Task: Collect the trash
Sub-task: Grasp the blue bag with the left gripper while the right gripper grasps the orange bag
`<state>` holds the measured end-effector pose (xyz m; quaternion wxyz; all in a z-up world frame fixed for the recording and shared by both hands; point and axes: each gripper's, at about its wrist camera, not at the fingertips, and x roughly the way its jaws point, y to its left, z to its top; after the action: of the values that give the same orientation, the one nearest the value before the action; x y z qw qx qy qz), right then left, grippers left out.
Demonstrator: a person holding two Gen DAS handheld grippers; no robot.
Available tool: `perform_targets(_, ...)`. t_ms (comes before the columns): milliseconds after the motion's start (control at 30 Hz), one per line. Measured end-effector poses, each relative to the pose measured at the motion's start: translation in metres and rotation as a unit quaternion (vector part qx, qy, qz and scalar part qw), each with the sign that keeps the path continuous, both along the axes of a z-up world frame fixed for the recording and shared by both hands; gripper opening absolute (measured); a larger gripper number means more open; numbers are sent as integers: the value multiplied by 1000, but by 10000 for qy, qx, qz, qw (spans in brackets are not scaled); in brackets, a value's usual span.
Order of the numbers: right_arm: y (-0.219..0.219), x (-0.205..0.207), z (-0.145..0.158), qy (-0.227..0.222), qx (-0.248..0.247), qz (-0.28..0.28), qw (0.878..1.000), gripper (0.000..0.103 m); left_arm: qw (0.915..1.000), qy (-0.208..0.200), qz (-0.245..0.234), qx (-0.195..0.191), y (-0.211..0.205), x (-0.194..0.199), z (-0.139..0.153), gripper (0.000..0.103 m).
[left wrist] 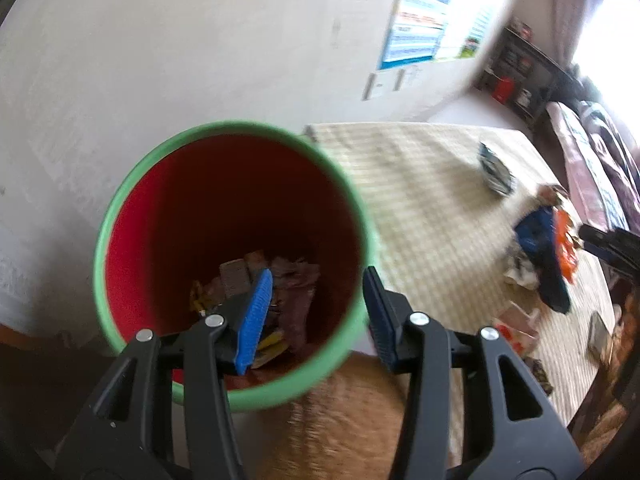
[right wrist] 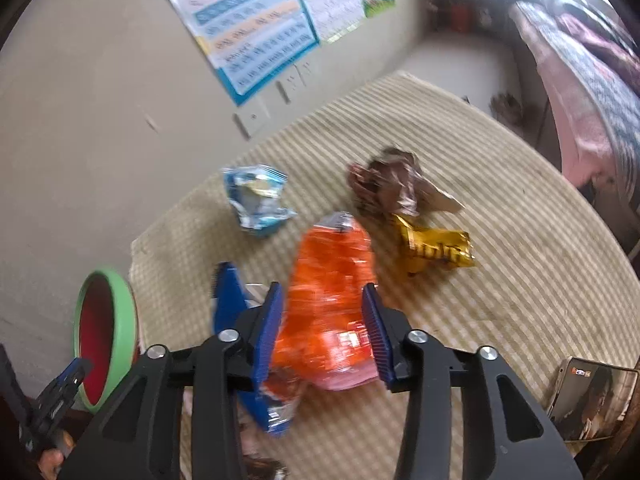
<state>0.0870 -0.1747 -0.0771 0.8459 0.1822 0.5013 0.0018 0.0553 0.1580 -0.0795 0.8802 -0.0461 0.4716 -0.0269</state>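
A red bin with a green rim [left wrist: 120, 200] stands by the wall and holds several wrappers [left wrist: 280, 280]. My left gripper [left wrist: 316, 312] is open, its jaws straddling the bin's near right rim, nothing in it. In the right wrist view the bin [right wrist: 116, 320] is at the lower left. My right gripper [right wrist: 324, 324] is open around an orange wrapper [right wrist: 328, 300] that lies on the striped mat [right wrist: 520, 280]; its pads do not clearly press it. A dark blue wrapper [right wrist: 232, 296] lies under the left finger. Light blue [right wrist: 256, 196], brown [right wrist: 384, 184] and gold [right wrist: 436, 250] wrappers lie beyond.
A wall with posters [right wrist: 248, 20] and sockets is to the left. A bed with blankets [right wrist: 580, 80] runs along the right. A booklet [right wrist: 592, 396] lies at the mat's lower right. A shelf [left wrist: 516, 72] stands in the far corner. Orange-brown floor [left wrist: 340, 420] shows beneath the bin.
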Motion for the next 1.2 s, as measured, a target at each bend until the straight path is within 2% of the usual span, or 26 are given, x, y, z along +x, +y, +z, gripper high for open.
perform_targets(33,-7,0,-1,-2,82,-23,10000,51,10000,-19,-79,35,-8,-2,2,45)
perform_targets(100,-12,2,-4,-60,158,-64,9998,65,9997,-44,-230,91,-22,-5,6,45)
perform_targets(200,-11,12,-15,170,28,57,9998,72,9990,-40,-421,157,-40,-9,11,45)
perform_targets(233,-11,13,-21,227,167,131,9995,72,9986,-28,-498,160,-47,-10,12,45)
perform_targets(267,-12,14,-26,282,315,174,9990,71,9983,-22,-556,162,-52,-11,13,45)
perform_targets(300,-13,14,-30,338,454,199,9982,61,9978,-22,-644,172,-59,-12,15,45)
perform_targets(400,-14,8,-27,253,495,213,9982,56,9957,-29,-907,158,-82,-12,19,45)
perform_targets(533,-25,-22,-7,18,641,267,9976,55,9923,88,-1231,-58,-114,-5,18,45)
perform_targets(633,-33,-56,7,-185,544,275,9980,56,9889,183,-1464,-162,-141,2,13,45)
perform_targets(733,-41,-81,6,-312,317,76,9990,56,9849,347,-1674,-285,-172,16,3,45)
perform_targets(800,-50,-89,-1,-265,417,-97,9987,56,9835,458,-1719,-326,-187,25,-4,44)
perform_targets(900,-53,-87,-7,-229,530,-143,9982,56,9818,665,-1732,-411,-205,36,-14,36)
perform_targets(1000,-49,-86,-6,-289,537,-50,9981,56,9810,802,-1740,-295,-217,43,-22,24)
perform_targets(1133,-44,-86,-6,-353,562,32,9978,56,9828,727,-1667,-320,-215,43,-17,16)
perform_targets(1200,-44,-86,-5,-373,588,35,9976,56,9839,635,-1641,-312,-212,40,-13,15)
